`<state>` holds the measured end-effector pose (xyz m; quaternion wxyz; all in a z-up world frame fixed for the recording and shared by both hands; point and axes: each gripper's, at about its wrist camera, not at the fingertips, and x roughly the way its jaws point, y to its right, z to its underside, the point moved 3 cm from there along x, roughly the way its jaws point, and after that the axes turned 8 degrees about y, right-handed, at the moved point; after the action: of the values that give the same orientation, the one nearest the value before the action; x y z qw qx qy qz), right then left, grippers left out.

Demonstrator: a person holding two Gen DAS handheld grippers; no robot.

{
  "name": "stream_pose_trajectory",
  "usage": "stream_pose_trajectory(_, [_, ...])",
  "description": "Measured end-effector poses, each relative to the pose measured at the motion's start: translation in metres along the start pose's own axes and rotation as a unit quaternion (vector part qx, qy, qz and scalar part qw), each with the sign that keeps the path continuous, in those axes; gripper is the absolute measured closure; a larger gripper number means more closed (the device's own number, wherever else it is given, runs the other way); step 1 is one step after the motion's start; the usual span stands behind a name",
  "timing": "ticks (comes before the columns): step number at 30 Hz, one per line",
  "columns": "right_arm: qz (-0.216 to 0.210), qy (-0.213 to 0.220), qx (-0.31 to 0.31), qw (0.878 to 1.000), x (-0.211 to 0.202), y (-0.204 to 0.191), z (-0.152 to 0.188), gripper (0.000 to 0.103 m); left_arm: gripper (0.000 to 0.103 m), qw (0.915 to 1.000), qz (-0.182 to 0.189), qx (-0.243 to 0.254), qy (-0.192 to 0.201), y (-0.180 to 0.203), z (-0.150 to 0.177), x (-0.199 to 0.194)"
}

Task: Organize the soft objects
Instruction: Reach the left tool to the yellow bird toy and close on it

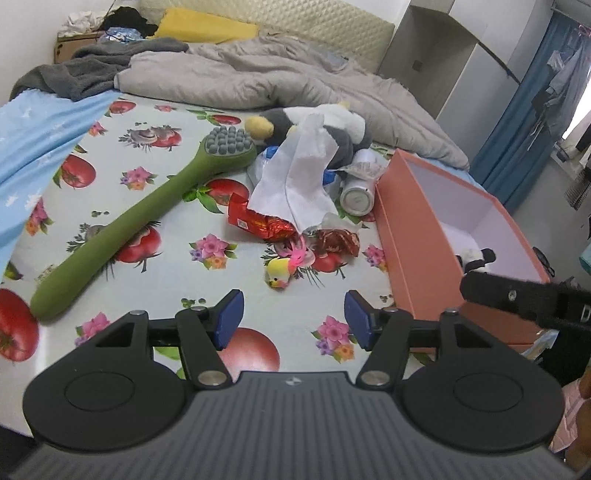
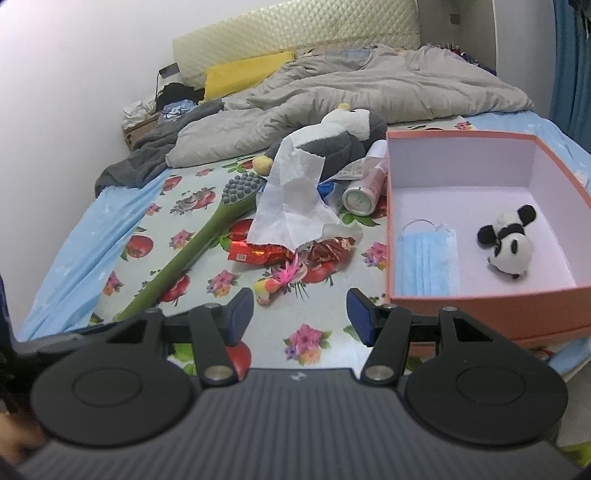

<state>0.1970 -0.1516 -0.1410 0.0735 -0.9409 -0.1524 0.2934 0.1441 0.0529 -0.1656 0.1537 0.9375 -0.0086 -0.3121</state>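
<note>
Bed [image 1: 177, 221] — fruit-print sheet, rumpled grey duvet [image 1: 258, 74] behind.

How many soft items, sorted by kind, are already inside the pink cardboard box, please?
Black-and-white plush panda toy: 1
Blue pleated disposable face mask: 1
Total in the pink cardboard box: 2

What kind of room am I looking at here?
Most likely a bedroom in someone's home. There is a bed with a padded headboard, a rumpled grey quilt and a yellow pillow, plus a fruit-patterned cloth spread over the mattress.
</note>
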Motion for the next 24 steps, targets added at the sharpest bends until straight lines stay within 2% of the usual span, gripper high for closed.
stream_pose_trajectory(24, [0.026, -0.047, 0.003, 0.999, 0.128, -0.003, -0.017, 0.045, 0.038, 0.9984, 0.012, -0.009, -0.054, -0.023, -0.007, 0.115])
